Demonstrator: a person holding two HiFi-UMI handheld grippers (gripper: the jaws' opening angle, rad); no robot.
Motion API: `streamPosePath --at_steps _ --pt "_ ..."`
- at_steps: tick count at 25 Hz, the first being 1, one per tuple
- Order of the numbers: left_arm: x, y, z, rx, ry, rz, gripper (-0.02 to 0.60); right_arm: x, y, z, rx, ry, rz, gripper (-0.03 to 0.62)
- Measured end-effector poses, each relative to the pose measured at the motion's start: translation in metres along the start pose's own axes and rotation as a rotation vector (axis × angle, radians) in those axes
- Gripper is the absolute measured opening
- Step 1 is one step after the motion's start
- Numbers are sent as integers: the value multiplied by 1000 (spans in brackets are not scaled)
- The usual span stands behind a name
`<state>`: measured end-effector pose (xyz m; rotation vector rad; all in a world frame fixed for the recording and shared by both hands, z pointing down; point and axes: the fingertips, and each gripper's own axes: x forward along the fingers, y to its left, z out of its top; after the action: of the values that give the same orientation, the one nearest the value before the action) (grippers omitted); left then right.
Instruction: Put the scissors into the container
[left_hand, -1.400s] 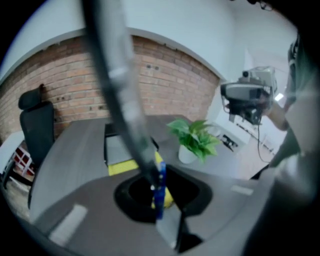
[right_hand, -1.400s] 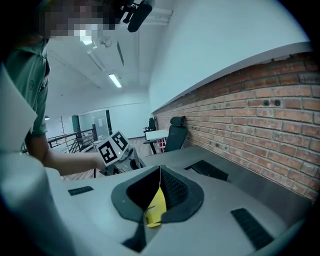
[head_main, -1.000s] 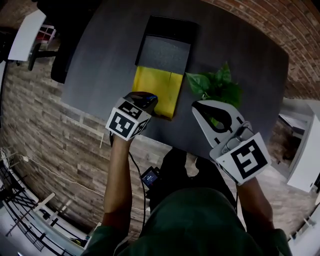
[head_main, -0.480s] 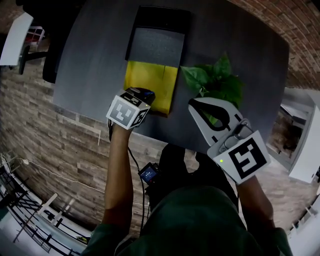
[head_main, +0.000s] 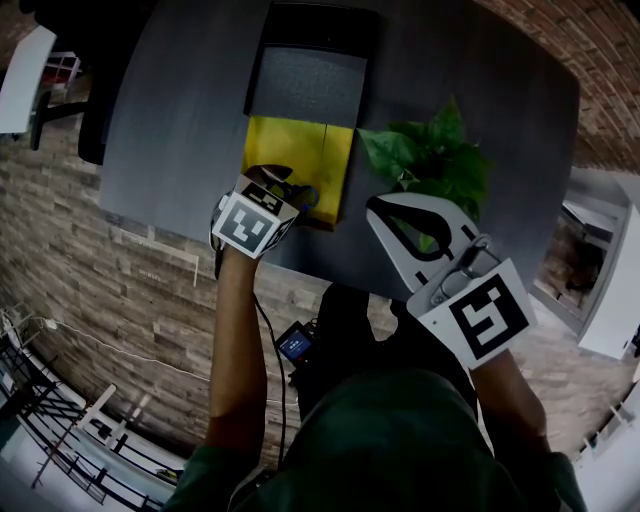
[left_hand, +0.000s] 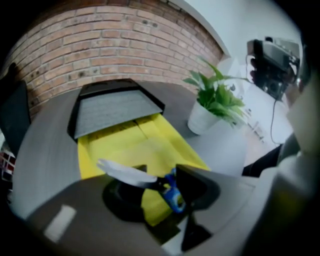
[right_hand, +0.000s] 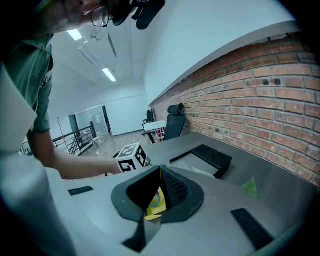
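The scissors (left_hand: 170, 191), with blue handles and a silver blade pointing left, lie between the jaws of my left gripper (left_hand: 159, 170). Those jaws have just been opening and the pads stand off the scissors. In the head view my left gripper (head_main: 287, 186) hangs low over the near end of the yellow container (head_main: 300, 150), where the blue handles of the scissors (head_main: 303, 193) show. The yellow container (left_hand: 125, 142) stretches ahead of the jaws. My right gripper (head_main: 374, 208) hovers to the right, near the table's front edge, shut and empty (right_hand: 160, 169).
A black tray with a grey insert (head_main: 308, 85) adjoins the container's far end. A potted green plant (head_main: 432, 160) stands just right of the container, close to my right gripper. The dark table's front edge (head_main: 190, 235) runs under both grippers.
My left gripper has sunk toward the yellow container and its jaws have opened. The blue handles now show beside it. My right gripper has dropped slightly.
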<state>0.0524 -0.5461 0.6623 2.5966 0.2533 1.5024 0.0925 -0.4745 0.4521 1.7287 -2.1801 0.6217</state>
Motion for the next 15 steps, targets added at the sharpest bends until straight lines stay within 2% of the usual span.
streamPosePath --at_steps 9,15 --pt "-12 14 5 60 -28 115 229 7 3 -4 2 11 28 6" --pt "-24 23 13 103 -52 179 236 8 6 -3 -7 13 48 6"
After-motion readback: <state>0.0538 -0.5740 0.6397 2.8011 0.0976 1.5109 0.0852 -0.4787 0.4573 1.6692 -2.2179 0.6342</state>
